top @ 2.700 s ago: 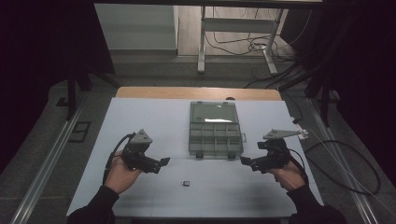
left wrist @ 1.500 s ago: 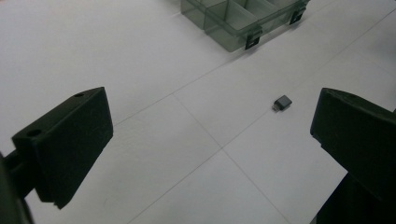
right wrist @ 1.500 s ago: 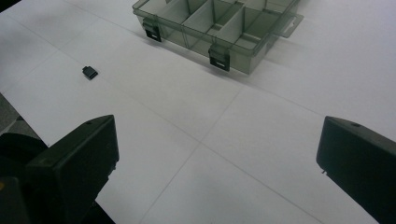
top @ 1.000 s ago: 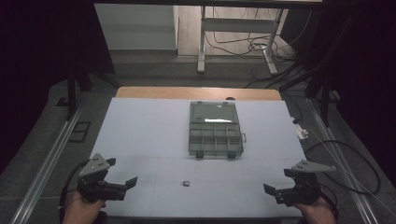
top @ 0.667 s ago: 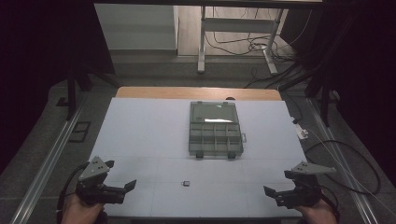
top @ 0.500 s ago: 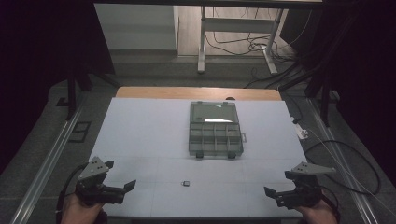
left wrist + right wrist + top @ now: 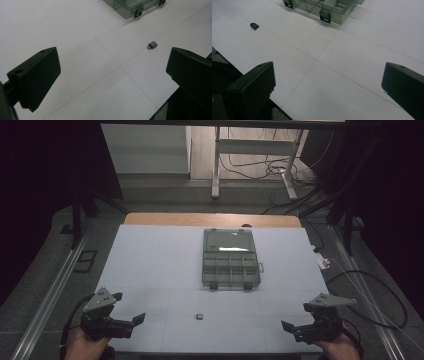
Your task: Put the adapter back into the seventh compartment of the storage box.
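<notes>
the white table (image 7: 150, 270) carries a clear plastic box (image 7: 231, 259) with small compartments, sitting closed around the middle, a little toward the far side. the left gripper (image 7: 132, 322) hovers at the near left corner, its jaws spread wide and gripping nothing. the right gripper (image 7: 290, 329) hovers at the near right corner, jaws likewise spread and bare. smallest is a little dark grey block (image 7: 199, 317), lying flat on the table between the two grippers, well apart from both and nearer than the box.
</notes>
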Tool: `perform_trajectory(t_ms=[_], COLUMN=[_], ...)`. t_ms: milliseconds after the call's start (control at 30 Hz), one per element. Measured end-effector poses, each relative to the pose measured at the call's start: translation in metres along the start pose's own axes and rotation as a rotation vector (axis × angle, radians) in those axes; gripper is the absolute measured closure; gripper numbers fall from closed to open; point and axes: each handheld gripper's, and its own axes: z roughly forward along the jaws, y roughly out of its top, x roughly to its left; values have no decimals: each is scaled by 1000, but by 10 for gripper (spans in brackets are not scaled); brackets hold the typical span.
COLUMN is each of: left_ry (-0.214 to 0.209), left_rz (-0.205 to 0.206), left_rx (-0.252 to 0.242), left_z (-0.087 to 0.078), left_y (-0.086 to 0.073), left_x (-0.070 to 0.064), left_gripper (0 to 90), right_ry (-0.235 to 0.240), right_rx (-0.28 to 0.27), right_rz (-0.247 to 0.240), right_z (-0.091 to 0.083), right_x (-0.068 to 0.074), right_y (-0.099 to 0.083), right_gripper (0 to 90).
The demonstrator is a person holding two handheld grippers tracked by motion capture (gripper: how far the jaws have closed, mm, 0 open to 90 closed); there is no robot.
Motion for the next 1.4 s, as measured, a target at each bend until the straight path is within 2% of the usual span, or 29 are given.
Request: perform_trajectory(t_ms=[233, 367, 633, 967, 1233, 1400], left_ry=[-1, 0, 3, 2, -1, -1], left_rz=[8, 11, 11, 9, 9, 7], left_rx=[7, 11, 16, 18, 17, 16], left_z=[1, 1, 1, 2, 1, 1], left_y=[0, 0, 1, 1, 1, 1], left_x=[-1, -1, -1, 0, 0, 0], left_gripper=[2, 4, 8, 11, 11, 6], right_ry=[8, 40, 78, 132, 156, 172], right_rx=[-2, -21, -50, -32, -7, 3], right_rz=[-32, -58, -69, -110, -107, -123], right_z=[6, 9, 17, 34, 46, 53], right_x=[3, 6, 8, 16, 22, 28], right_y=[3, 7, 15, 27, 35, 40], right_gripper=[0, 0, 0, 0, 0, 0])
